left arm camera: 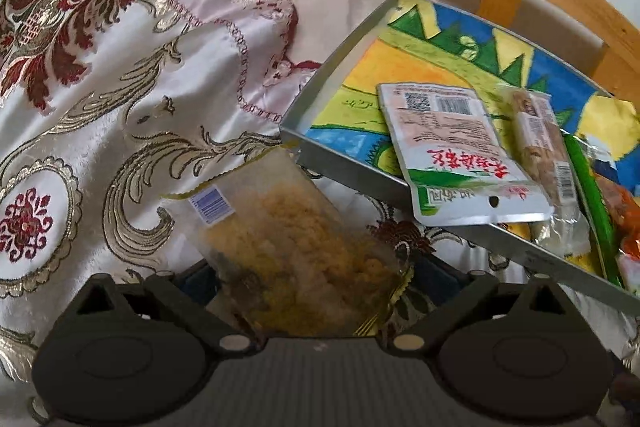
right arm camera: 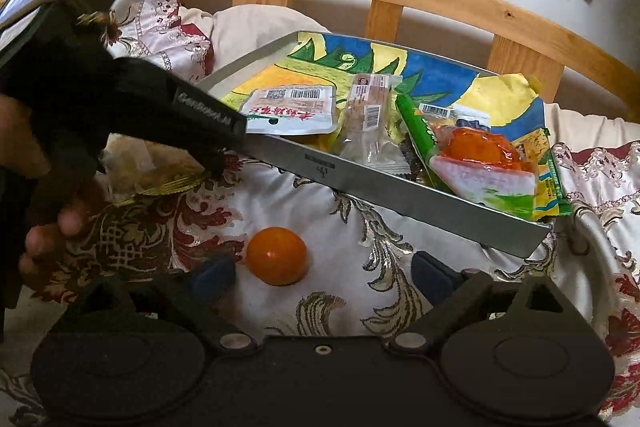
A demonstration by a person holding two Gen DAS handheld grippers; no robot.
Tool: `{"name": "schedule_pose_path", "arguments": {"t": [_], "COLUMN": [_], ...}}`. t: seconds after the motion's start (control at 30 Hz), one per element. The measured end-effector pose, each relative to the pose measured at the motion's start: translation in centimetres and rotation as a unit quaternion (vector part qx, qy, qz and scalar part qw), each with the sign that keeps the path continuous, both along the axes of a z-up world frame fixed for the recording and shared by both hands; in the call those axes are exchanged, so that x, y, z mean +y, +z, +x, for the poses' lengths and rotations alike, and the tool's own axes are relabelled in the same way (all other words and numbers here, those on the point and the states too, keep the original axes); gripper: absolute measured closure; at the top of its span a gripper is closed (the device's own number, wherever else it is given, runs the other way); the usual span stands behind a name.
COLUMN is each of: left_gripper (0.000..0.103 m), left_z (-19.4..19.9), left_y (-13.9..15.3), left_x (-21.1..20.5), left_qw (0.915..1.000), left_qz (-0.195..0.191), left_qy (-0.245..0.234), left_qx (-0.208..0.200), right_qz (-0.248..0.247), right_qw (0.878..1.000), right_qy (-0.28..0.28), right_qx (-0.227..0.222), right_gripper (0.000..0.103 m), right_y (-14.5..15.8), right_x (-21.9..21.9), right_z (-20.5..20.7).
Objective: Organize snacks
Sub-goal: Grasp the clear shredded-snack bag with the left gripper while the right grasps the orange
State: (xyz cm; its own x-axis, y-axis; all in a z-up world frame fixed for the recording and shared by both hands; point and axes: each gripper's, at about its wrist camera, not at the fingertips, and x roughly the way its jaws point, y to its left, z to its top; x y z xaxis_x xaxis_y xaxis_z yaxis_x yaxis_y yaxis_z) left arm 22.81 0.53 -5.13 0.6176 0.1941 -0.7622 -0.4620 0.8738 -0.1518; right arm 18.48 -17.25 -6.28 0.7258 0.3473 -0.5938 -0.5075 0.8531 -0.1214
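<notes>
Right now the clear snack bag [left arm camera: 288, 251] lies between the wide-apart left gripper [left arm camera: 316, 275], long axis running ahead toward the tray [left arm camera: 352, 183]; orange [right arm camera: 277, 255] sits between the open right gripper [right arm camera: 324, 275].

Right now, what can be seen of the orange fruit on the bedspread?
The orange fruit is small, round and smooth-skinned, glossy with a highlight, seemingly whole and unpeeled, like a mandarin. It sits on the embroidered bedspread, outside and in front of the metal tray, apart from its wall. It lies ahead of the right gripper, between the lines of its open blue-padded fingers, nearer that one. Nothing but the cloth visibly touches it.
</notes>
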Motion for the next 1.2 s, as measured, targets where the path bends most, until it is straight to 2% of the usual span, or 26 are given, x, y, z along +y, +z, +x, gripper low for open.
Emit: {"name": "schedule_pose_path", "arguments": {"t": [0.1,0.2,0.3,0.33,0.43,0.57,0.7,0.8,0.87,0.93,1.1,1.2], "left_gripper": [0.013,0.018,0.019,0.016,0.002,0.001,0.001,0.008,0.019,0.024,0.030,0.030], "left_z": [-0.9,-1.9,-2.4,-2.4,-2.1,-1.0,0.5,0.7,0.2,-0.4,-2.4,-4.2], "left_y": [-0.2,-0.5,-0.6,-0.7,-0.4,-0.3,-0.1,-0.2,-0.1,0.0,0.0,0.0], "left_x": [-0.4,-0.9,-0.7,-0.5,0.4,1.2,0.9,0.8,0.8,0.7,0.7,0.5], "left_qw": [0.9996,0.9986,0.9987,0.9989,0.9995,0.9953,0.9942,0.9949,0.9961,0.9967,0.9961,0.9957], "left_qz": [0.014,0.030,0.019,0.012,-0.020,-0.050,-0.038,-0.034,-0.032,-0.036,-0.062,-0.074], "left_qy": [-0.021,-0.040,-0.045,-0.042,-0.008,0.079,0.100,0.095,0.082,0.069,0.045,0.024], "left_qx": [-0.011,-0.014,-0.016,-0.018,-0.025,-0.025,-0.009,-0.006,-0.013,-0.022,-0.044,-0.049], "right_qz": [0.001,0.000,-0.001,-0.001,-0.001,-0.004,0.000,0.006,0.011,0.015,0.012,0.011], "right_qw": [1.000,1.000,1.000,1.000,1.000,1.000,1.000,1.000,0.999,0.999,0.998,0.998], "right_qy": [0.005,0.013,0.020,0.020,0.021,0.023,0.025,0.029,0.033,0.041,0.061,0.066], "right_qx": [0.004,0.000,-0.001,-0.001,-0.001,-0.002,-0.001,0.003,0.004,0.003,0.003,0.001], "right_gripper": [0.024,0.030,0.033,0.033,0.033,0.033,0.033,0.033,0.035,0.047,0.067,0.067], "right_y": [-0.1,-0.1,-0.1,-0.1,-0.1,-0.3,-0.3,-0.4,-0.4,-0.3,-0.3,-0.2], "right_x": [0.0,0.1,0.3,0.3,0.3,0.3,0.2,0.1,0.1,0.1,0.6,0.7], "right_z": [0.2,0.0,-0.1,-0.1,-0.1,-0.2,-0.1,0.0,0.1,0.2,0.0,-0.1]}}
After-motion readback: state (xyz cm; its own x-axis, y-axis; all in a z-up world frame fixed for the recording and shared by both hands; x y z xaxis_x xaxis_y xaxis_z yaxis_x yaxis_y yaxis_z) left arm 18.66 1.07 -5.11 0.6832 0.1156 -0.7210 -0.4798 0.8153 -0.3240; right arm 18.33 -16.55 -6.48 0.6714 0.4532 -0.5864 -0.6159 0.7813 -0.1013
